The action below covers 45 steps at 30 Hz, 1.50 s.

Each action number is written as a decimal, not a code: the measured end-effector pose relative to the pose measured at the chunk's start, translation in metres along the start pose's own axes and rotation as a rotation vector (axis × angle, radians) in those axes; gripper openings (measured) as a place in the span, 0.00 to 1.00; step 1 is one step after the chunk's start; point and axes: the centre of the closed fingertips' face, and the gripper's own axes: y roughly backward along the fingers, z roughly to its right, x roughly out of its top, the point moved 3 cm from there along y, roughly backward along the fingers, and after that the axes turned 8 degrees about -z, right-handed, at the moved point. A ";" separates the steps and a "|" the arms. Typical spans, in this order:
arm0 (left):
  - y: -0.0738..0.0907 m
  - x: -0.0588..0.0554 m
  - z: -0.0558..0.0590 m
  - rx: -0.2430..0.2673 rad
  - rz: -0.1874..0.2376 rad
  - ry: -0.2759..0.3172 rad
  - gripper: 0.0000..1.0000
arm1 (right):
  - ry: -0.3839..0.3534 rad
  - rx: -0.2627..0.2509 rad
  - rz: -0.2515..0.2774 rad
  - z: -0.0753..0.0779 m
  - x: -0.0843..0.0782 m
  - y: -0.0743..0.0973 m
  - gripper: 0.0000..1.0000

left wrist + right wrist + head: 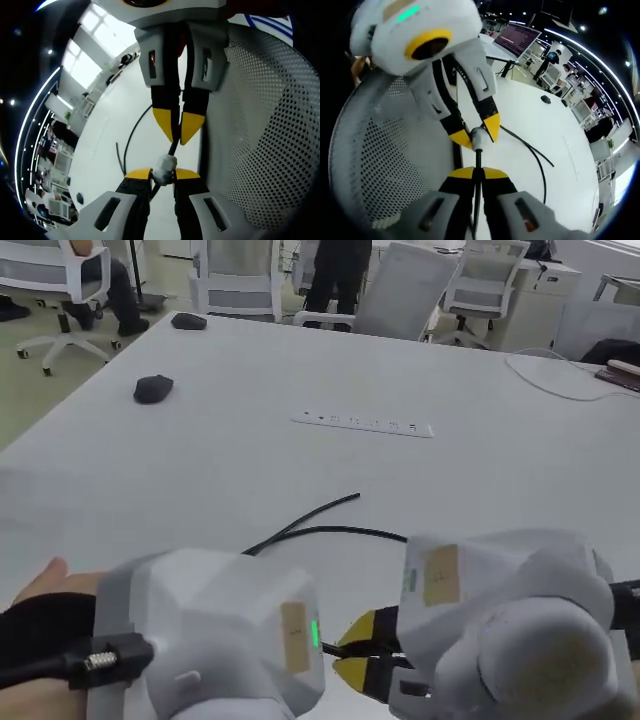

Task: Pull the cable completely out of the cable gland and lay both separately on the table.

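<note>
Jaws of our left gripper (162,174) are clamping the white cable gland (164,169) between their yellow tips, and we are holding it over the near part of the white table (250,460). Facing it, nose to nose, our right gripper (478,173) is pinching the black cable (478,159) with its jaws pressed together on it, just beside the gland. The cable is running out of our right jaws straight into the gland, so the two are not yet parted, and in the left gripper view a short piece is showing on the gland's other side, between our left jaws. In the head view the two white gripper bodies are crowding the bottom edge, the left one glowing with a small green light, and our gloved hand (40,625) is gripping behind it. A white mesh panel (260,125) is standing close beside both grippers. Beyond the tips the rest of the cable is lying loose on the table, doubling back on itself with its free end pointing away from us. Farther out a white power strip (365,425) is lying flat, then a dark computer mouse (153,389) to the left and a second mouse (188,321) near the far edge. Past the table white office chairs (400,290) are standing, with people among them.
</note>
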 end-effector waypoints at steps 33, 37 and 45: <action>-0.001 -0.006 0.000 0.001 -0.027 0.013 0.17 | 0.057 0.027 -0.140 -0.002 -0.027 0.001 0.13; -0.001 -0.005 0.000 -0.002 -0.025 0.005 0.17 | 0.045 0.053 -0.060 -0.009 0.002 -0.004 0.17; -0.001 -0.006 0.000 -0.002 -0.030 0.008 0.17 | 0.016 0.041 0.031 -0.009 0.030 -0.003 0.15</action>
